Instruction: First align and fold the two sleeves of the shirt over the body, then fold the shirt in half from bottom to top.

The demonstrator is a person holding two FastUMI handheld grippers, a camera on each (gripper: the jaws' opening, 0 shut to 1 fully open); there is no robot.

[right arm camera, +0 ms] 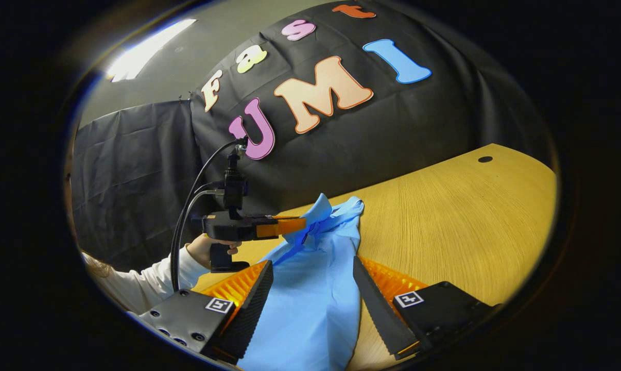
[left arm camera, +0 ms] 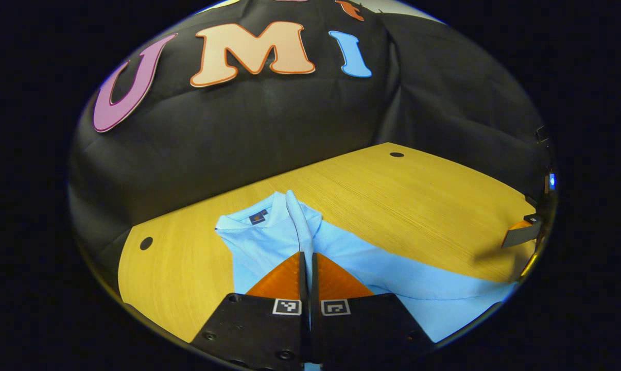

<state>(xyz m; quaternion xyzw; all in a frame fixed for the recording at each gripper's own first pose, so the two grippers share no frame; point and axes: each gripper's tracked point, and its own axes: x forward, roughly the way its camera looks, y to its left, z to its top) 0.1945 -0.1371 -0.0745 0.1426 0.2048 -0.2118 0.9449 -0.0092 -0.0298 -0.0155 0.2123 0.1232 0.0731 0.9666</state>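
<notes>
Left gripper [left arm camera: 308, 257] pinching a fold of the blue shirt [left arm camera: 372, 268], lifted off the tabletop [left arm camera: 393, 206].

Collar end away from both grippers, long axis running forward; right gripper [right arm camera: 313, 288] spread wide, straddling the cloth near its lower part, not gripping.

Left gripper [right arm camera: 290, 225]: black pistol-grip body w/ looped black cables; person's sleeve [right arm camera: 151, 281] white; square markers by right gripper's fingers [right arm camera: 377, 304].

Matt cloth shirt [left arm camera: 269, 242], wood-grain table [left arm camera: 393, 201]
</notes>
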